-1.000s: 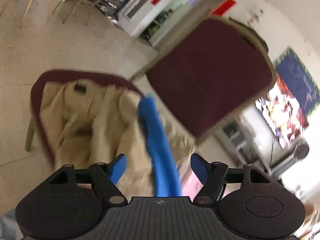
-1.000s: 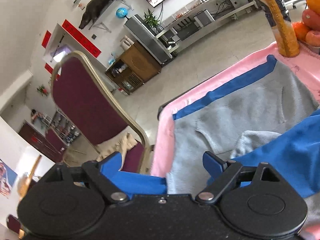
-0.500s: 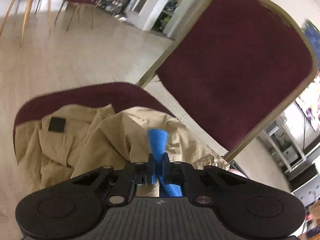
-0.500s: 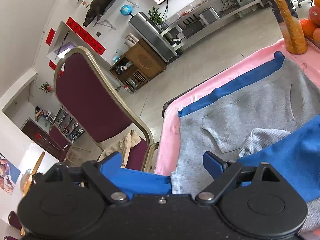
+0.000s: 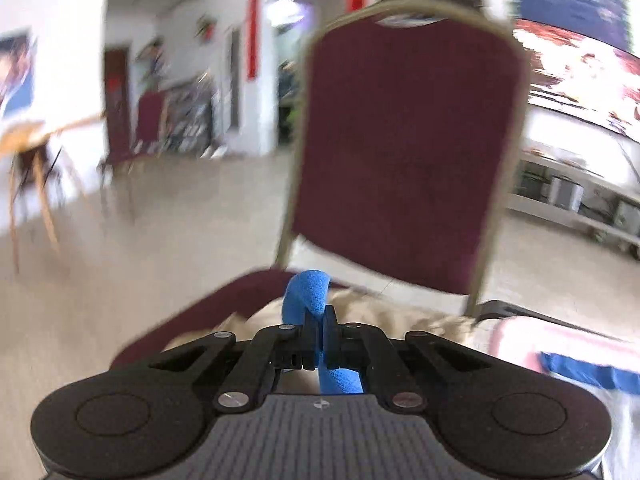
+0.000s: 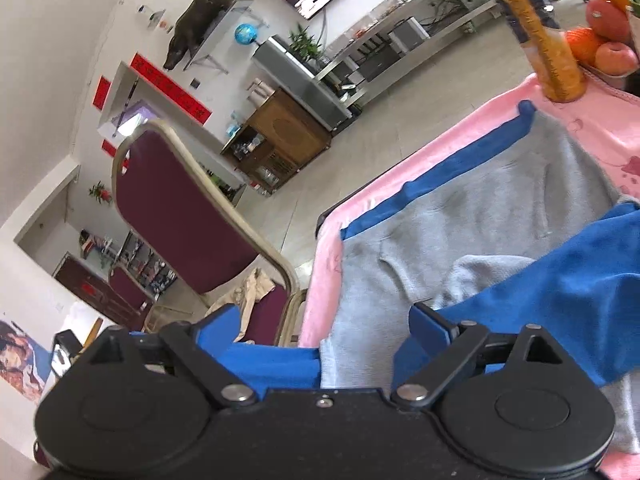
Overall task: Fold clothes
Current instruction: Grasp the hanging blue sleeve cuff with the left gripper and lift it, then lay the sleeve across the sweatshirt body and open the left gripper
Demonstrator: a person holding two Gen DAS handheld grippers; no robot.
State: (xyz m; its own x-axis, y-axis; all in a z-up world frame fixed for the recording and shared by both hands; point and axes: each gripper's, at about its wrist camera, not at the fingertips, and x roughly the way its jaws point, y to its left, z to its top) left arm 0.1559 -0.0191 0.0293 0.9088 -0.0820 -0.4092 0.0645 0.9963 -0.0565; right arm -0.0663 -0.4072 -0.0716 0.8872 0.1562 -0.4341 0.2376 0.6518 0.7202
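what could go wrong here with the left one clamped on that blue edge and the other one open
1. The left gripper pinches only a narrow fold of the blue band; a hard pull could slip it out of the jaws.
2. The right gripper is open and holds nothing, so the grey garment may drag across the pink cloth instead of folding.
3. The orange bottle stands near the garment's far corner; bunching cloth might topple it.

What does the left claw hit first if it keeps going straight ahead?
Probably the maroon chair back, dead ahead of the left claw, which is shut on the blue fabric. The blur leaves depth unclear.
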